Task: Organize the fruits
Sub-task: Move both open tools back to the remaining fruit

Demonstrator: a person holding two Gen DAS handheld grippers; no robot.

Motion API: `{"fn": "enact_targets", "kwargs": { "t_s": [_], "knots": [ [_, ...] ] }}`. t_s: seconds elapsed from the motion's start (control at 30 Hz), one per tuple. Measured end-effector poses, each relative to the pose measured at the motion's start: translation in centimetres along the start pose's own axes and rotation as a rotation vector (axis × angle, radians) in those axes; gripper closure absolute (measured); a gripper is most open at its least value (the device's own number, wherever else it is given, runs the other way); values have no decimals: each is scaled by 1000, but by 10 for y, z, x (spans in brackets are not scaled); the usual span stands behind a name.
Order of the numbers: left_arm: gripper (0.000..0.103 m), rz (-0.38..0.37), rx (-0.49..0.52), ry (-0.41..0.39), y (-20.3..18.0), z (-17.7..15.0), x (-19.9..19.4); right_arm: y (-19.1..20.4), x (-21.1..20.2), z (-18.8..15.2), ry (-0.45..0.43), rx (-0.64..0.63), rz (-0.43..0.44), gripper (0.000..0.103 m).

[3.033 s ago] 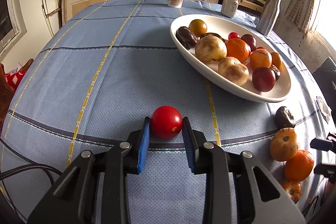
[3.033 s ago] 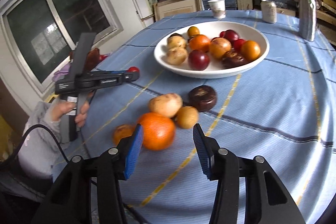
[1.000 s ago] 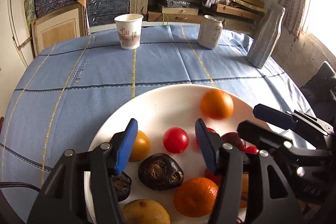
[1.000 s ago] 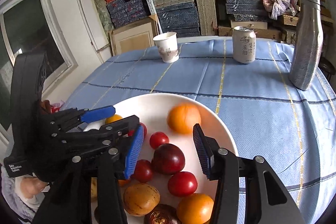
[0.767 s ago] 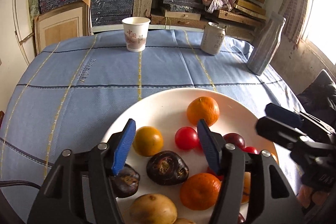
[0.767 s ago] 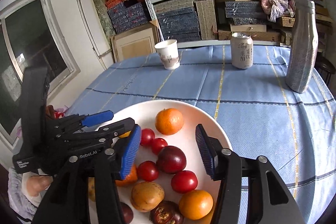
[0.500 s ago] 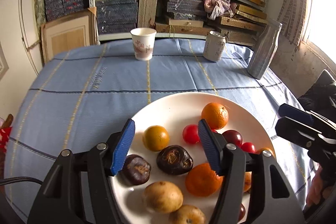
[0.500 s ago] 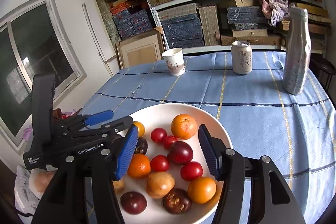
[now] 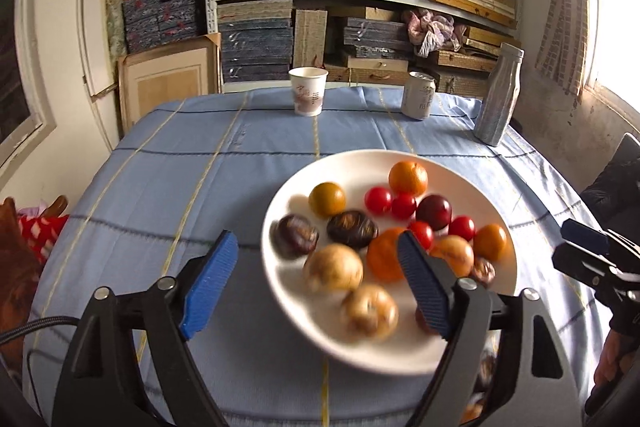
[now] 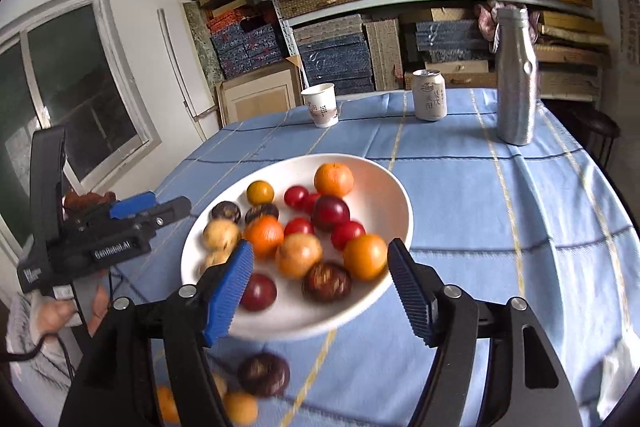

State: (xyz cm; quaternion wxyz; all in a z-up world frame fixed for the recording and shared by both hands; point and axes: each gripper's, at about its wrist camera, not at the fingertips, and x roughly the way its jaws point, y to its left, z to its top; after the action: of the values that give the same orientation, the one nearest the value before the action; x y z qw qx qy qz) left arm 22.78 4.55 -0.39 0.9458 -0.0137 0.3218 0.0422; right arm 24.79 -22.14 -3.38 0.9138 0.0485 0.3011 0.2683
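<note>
A white bowl (image 9: 472,183) (image 10: 384,187) on the blue tablecloth holds several fruits: oranges, small red tomatoes, plums, dark brown and tan ones. My left gripper (image 9: 320,287) hovers above the bowl's near-left rim, its jaws opening, nothing between the blue pads. My right gripper (image 10: 320,291) hangs over the bowl's near edge, jaws also opening and empty. Loose fruits lie on the cloth in front of the bowl: a dark brown one (image 10: 264,374) and small orange ones (image 10: 239,407). The left gripper (image 10: 132,205) shows at the left of the right wrist view, the right gripper (image 9: 588,247) at the right edge of the left wrist view.
At the table's far side stand a paper cup (image 9: 307,91) (image 10: 322,105), a drink can (image 9: 418,95) (image 10: 430,95) and a silver bottle (image 9: 498,95) (image 10: 516,75). Shelves stacked with boxes rise behind. A hand (image 10: 60,311) holds the left gripper's handle.
Both grippers have pulled back from the bowl, and both sets of jaws have spread wider. The red tomato and the orange now lie in the bowl.
</note>
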Motion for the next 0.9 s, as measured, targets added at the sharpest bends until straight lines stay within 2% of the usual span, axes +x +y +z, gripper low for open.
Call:
{"fn": "enact_targets", "kwargs": {
  "t_s": [0.1, 0.3, 0.4, 0.63, 0.9],
  "knots": [
    [16, 27, 23, -28, -4, -17, -20, 5, -16, -19, -20, -17, -7, 24],
    [13, 46, 40, -42, -10, -42, -41, 9, -33, -49, -13, -13, 0, 18],
    [9, 49, 42, -40, -12, -57, -49, 9, -36, -55, -6, -9, 5, 18],
    [8, 46, 55, -15, -17, -79, -56, 2, -44, -63, -13, 34, 11, 16],
    [8, 46, 71, -8, -22, -82, -57, -11, -63, -67, -76, 98, 24, 16]
  ]
}}
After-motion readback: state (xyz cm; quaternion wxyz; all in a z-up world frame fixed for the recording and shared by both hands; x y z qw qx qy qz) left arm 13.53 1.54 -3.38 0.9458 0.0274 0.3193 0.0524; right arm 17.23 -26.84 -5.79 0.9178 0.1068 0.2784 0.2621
